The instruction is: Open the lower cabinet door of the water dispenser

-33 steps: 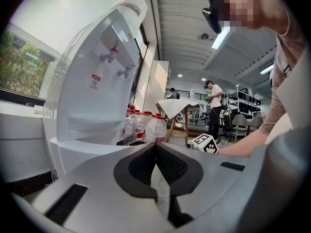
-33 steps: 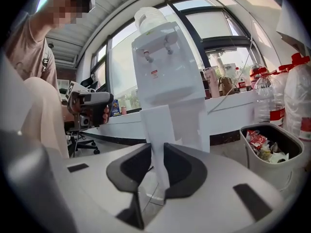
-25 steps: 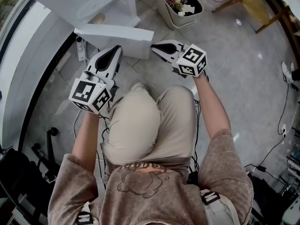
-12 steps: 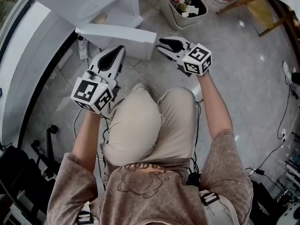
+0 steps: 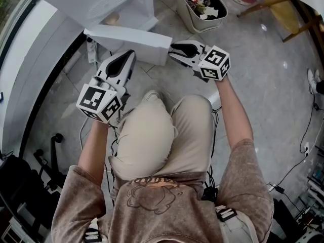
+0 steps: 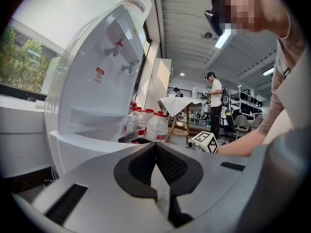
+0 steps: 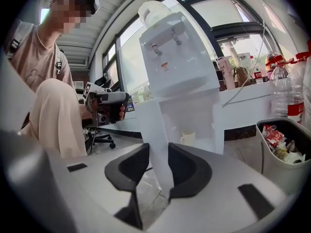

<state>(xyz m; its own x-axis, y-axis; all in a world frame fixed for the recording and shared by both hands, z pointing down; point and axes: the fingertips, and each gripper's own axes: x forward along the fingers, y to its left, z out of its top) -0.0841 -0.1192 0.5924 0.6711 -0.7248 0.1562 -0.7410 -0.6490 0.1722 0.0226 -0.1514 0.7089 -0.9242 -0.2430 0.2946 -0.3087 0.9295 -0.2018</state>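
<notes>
White door edge [image 7: 153, 120] between right gripper's [image 7: 157, 147] fingers [image 7: 187, 171], just opening (unseen overhead)

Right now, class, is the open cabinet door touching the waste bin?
Apart. The head view shows a strip of bare floor between the cabinet door and the waste bin.

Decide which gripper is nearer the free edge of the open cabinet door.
Right. The right gripper has that edge of the cabinet door between its jaws, which have just been opening. The left gripper is beside the door's face, away from that edge.
</notes>
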